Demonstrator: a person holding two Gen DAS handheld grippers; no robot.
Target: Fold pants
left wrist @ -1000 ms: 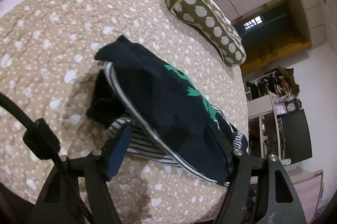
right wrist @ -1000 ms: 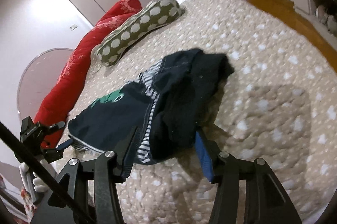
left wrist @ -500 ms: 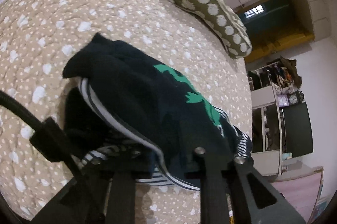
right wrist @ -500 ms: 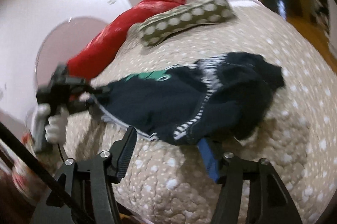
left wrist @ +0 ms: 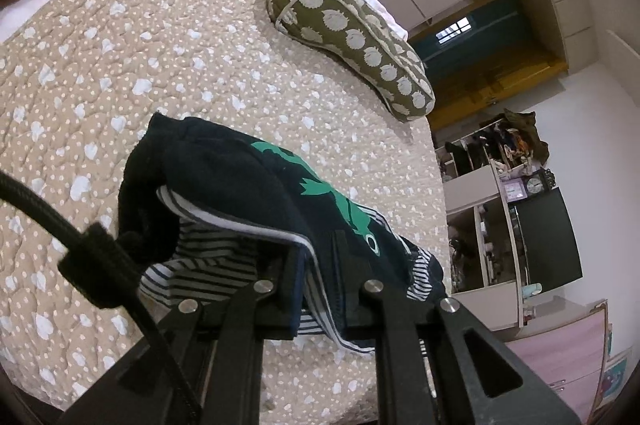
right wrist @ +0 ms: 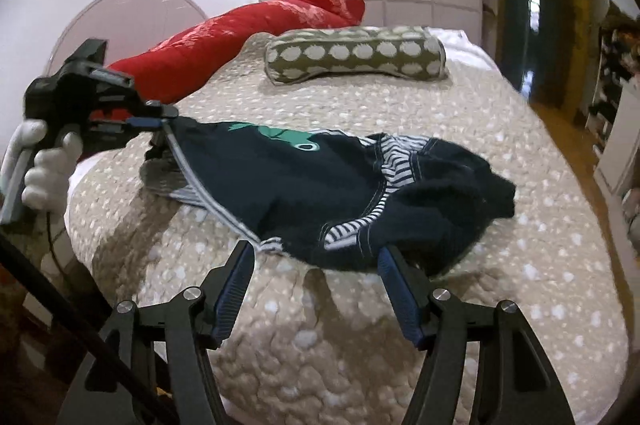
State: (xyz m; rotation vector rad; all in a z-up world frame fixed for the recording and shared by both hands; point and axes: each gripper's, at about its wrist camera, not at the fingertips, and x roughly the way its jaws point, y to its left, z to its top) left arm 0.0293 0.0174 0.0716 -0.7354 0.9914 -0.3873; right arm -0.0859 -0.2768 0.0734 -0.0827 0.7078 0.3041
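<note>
- Pants (right wrist: 304,185): soft, light, floppy; take hold at the striped edges.
- Left gripper (left wrist: 320,269) clamps the 9 o'clock edge.
- Right gripper (right wrist: 316,257) gapes wide, holding nothing, at 6 o'clock.

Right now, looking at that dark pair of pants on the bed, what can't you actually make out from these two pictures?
- Navy striped-trim pants: legs and waistband indistinguishable in both views, the cloth is bunched.
- Left gripper fingers: left view, tips buried in the cloth.
- Pants' underside: hidden against the beige dotted quilt.
- Red blanket: left view, cut by the top edge.
- Shelf clutter: left view, too small.
</note>
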